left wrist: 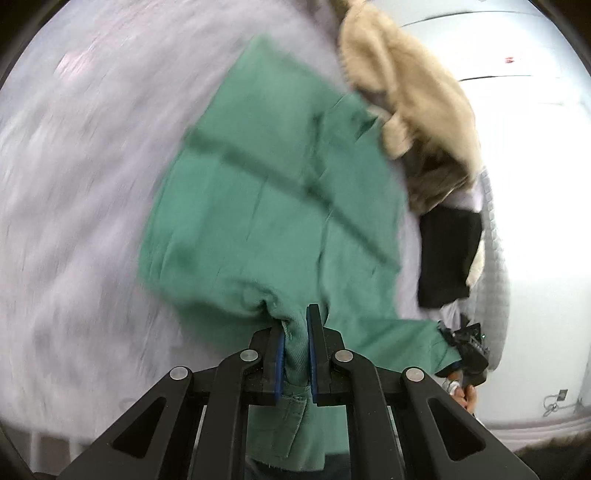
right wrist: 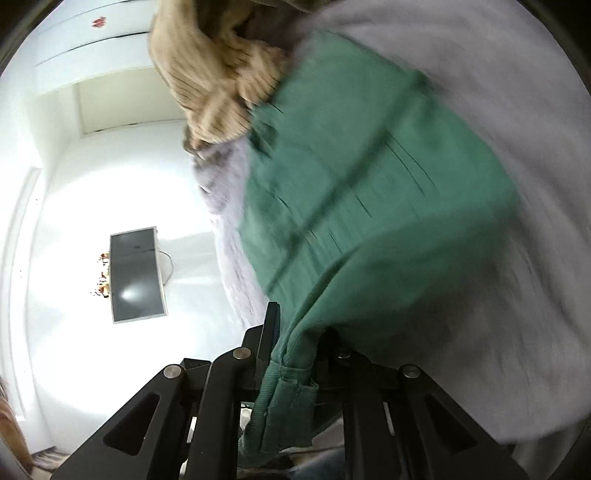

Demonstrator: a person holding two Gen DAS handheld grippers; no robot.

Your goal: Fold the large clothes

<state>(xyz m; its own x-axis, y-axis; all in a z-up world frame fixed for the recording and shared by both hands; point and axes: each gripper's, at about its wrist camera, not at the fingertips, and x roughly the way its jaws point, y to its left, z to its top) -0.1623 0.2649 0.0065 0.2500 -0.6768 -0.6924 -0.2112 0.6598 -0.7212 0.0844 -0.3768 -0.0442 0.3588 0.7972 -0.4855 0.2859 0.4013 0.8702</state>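
Clearly both grippers are clamped on the same green garment (left wrist: 266,206), each biting a bunched hem at 1 corner. Seen from the left wrist, the left gripper (left wrist: 295,354) points steeply down at a pale lilac bed cover (left wrist: 92,184); its 2 blue-lined pads (left wrist: 280,358) are drawn tight against a thick roll of green cloth, which pokes out below the jaws with a stitched edge showing. Off to the right of that same view the right gripper (left wrist: 467,350) appears small and dark at the garment's other corner, with a bare bit of the person's hand (left wrist: 466,397) beneath it.

From the right wrist, the right gripper (right wrist: 291,354) is tilted less steeply, and its fingers (right wrist: 271,332) pinch a folded green seam whose doubled hem hangs down between the black linkages. The garment stretches away from both grips, lifted at the near edge and lying on the cover farther off, with a dark crease line across it.

A tan ribbed knit (left wrist: 399,92) is heaped at the garment's far end, and a black cloth (left wrist: 448,254) lies beside it near the bed's edge. On the white wall hangs a dark screen (right wrist: 136,273). No writing can be read; a small red mark (right wrist: 99,23) on the white wall is too blurred to make out.
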